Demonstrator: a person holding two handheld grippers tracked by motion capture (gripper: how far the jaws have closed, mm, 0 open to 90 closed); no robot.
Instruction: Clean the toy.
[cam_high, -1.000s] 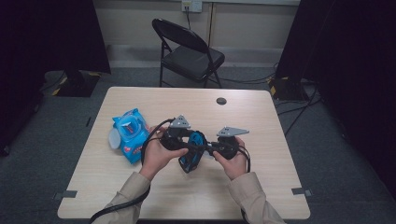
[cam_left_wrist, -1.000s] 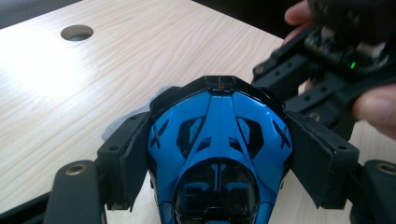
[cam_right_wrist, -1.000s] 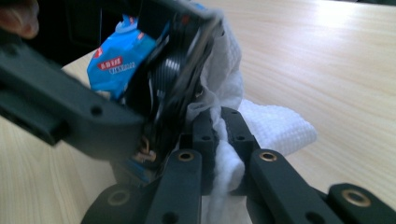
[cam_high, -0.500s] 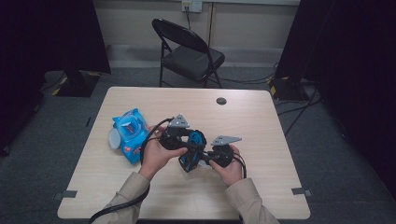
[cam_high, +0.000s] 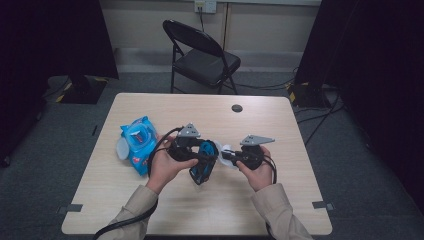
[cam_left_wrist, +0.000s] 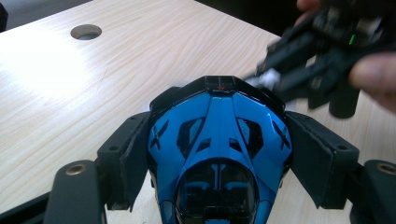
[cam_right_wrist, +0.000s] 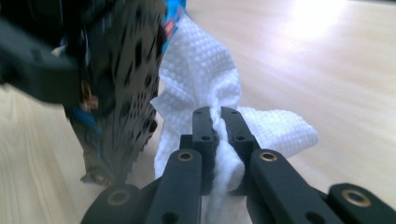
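A blue and black mouse-like device (cam_high: 202, 169) hangs just above the table, with my left gripper (cam_high: 200, 159) shut on its two sides. In the left gripper view the black pads (cam_left_wrist: 133, 158) press against the glossy blue shell (cam_left_wrist: 217, 140). My right gripper (cam_high: 229, 157) comes in from the right, shut on a crumpled white wipe (cam_high: 225, 151). In the right gripper view the wipe (cam_right_wrist: 201, 79) is pinched between the jaws (cam_right_wrist: 218, 123) and lies against the blurred device (cam_right_wrist: 121, 84).
A blue pack of wipes (cam_high: 137, 142) lies on the light wooden table (cam_high: 250, 205) to the left of my hands. A round cable hole (cam_high: 237, 108) sits near the far edge. A black folding chair (cam_high: 200, 55) stands behind the table.
The right gripper with the wipe slid in toward the device and the near edge, then drew back to the right. The left gripper and the device kept still.
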